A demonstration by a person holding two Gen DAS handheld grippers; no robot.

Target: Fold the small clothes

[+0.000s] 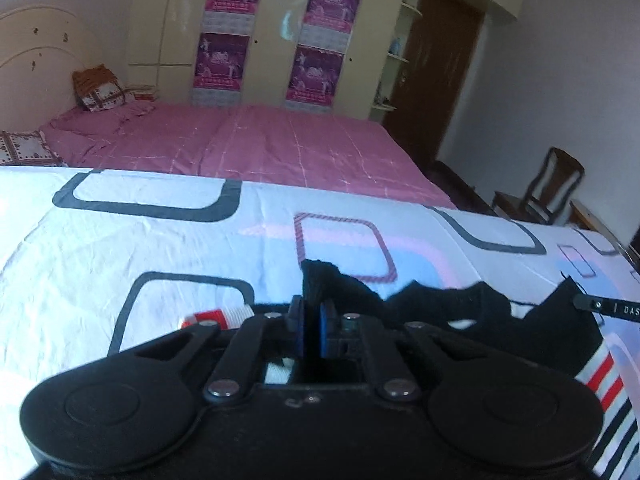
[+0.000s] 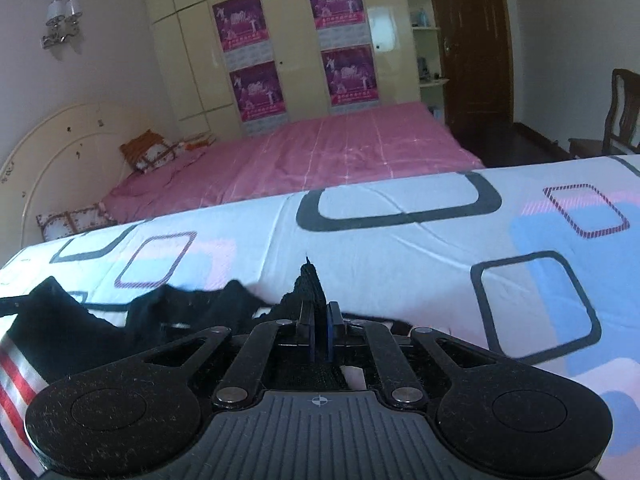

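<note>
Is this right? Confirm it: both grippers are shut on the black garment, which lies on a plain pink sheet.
Wrong sheet. The left gripper and right gripper do pinch the black garment, but it lies on the white patterned sheet, as both wrist views show.

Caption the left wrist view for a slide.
Left hand-held gripper shut on the black garment, pinching its edge above the patterned sheet.

My left gripper [image 1: 313, 322] matt black plastic with shiny metal rivets, blue rubbery pads [image 1: 329, 326], my right gripper [image 2: 319, 330] dusty, linty matt plastic, black garment [image 1: 452, 304] soft knitted cloth with frayed edges, sheet [image 1: 160, 248] smooth printed cotton, faintly creased, far wardrobe [image 2: 192, 52] glossy lacquer.
</note>
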